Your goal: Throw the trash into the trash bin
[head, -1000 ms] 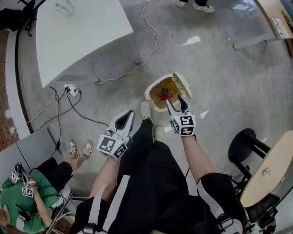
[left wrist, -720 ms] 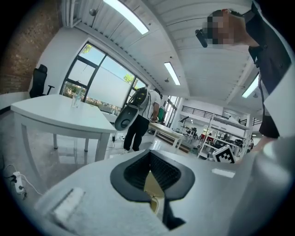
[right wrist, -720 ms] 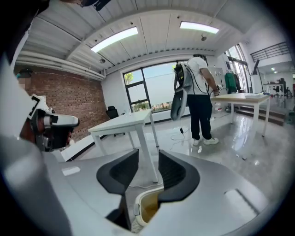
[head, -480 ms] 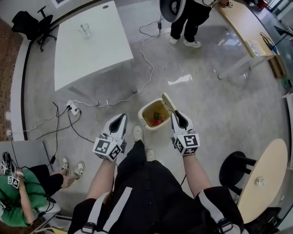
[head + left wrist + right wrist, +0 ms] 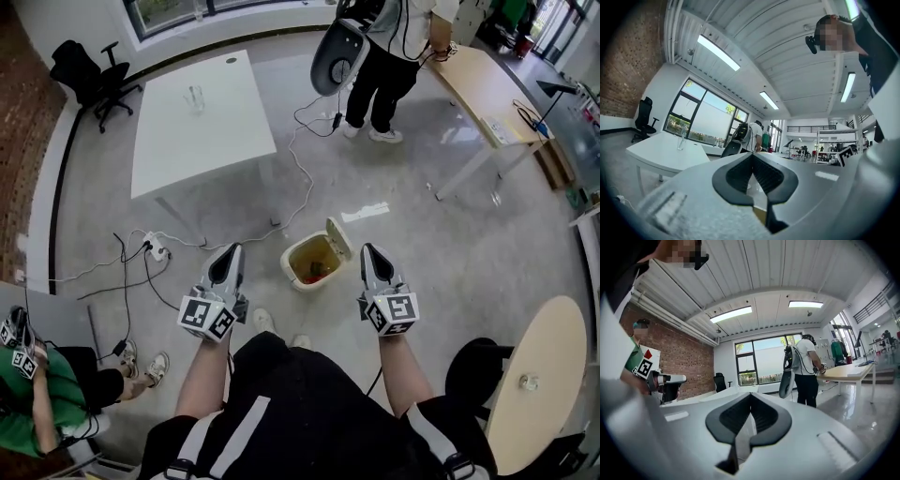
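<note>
Trash (image 5: 316,273) is lying inside the open trash bin (image 5: 290,256), below and ahead of both jaw pairs, while left gripper (image 5: 230,251) and right gripper (image 5: 369,251) are hovering level, jaws together on nothing, the right pair having just been closing, likely because the drop is done.

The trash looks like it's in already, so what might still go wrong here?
The trash bin stands close to the person's shoes with its lid open, so a careless step might tip it and spill the trash. A white cable snakes past just beyond the bin and could catch a foot.
</note>
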Motion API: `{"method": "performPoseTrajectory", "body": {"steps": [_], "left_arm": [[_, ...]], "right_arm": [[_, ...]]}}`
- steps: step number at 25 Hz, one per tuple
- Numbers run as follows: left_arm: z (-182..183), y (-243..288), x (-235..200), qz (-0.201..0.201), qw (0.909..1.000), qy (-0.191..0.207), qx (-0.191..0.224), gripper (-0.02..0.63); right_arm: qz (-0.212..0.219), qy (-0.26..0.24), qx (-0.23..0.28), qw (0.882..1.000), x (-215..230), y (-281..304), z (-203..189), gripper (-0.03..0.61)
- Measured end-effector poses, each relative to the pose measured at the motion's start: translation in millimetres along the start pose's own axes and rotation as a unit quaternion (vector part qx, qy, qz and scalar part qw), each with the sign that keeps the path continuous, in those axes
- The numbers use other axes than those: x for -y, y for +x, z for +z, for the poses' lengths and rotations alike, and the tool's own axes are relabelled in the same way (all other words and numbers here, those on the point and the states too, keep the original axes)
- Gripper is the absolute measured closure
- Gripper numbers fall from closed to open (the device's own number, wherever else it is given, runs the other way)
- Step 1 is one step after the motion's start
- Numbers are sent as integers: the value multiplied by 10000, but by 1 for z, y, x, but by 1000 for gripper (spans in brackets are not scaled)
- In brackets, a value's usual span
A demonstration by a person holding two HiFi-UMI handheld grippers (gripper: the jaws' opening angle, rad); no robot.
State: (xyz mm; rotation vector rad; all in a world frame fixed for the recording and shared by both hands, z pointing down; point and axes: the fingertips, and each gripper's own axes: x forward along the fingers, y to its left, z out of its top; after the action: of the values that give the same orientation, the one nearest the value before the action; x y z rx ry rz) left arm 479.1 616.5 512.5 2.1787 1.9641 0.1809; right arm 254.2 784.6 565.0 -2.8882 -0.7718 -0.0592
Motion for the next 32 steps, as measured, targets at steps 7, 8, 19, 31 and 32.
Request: {"method": "performPoseTrajectory", "body": {"steps": [7, 8, 19, 31, 32], "left_arm": [[22, -24, -1, 54, 9997, 37, 225, 614], [25, -27, -2, 23, 9997, 12, 240, 614], [41, -90, -33, -366, 9990, 18, 263, 614], [55, -140, -44, -726, 9967, 19, 365, 614], [53, -141, -41, -732, 9966, 29, 364, 614]], "right_arm": [[-127, -12, 392, 9992, -16, -27, 34, 572], [-157, -26, 420, 9990, -20, -30, 38, 572], [-493, -42, 715, 9962, -92, -62, 52, 572], [-733, -131, 836, 9937, -162, -115, 57, 573], [-740, -146, 818, 9938, -160, -122, 55, 574]]}}
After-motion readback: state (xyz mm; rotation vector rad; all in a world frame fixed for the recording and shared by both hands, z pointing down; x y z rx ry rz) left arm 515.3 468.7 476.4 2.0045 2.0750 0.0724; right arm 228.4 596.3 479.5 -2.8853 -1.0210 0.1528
